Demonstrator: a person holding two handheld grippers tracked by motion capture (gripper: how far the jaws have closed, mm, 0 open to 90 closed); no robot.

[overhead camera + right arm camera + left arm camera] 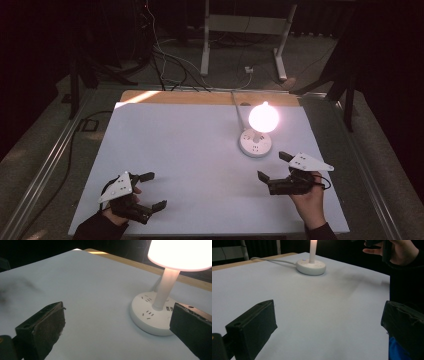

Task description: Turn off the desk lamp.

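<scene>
One camera overhead, one riding on each gripper.

The high view looks forward and down from the person's side, taking in the whole white table (pixel 200 150) with the lit lamp (pixel 262 120) toward the far right. The left gripper view sits low over the table, facing across it toward the lamp's base (pixel 311 266), well off. The right gripper view is also low but close to that base (pixel 150 315). All three share the lamp and tabletop.

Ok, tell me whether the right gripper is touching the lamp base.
Apart. In the high view, bare table separates the right gripper from the lamp base, and the right gripper view shows its open jaws short of it.
</scene>
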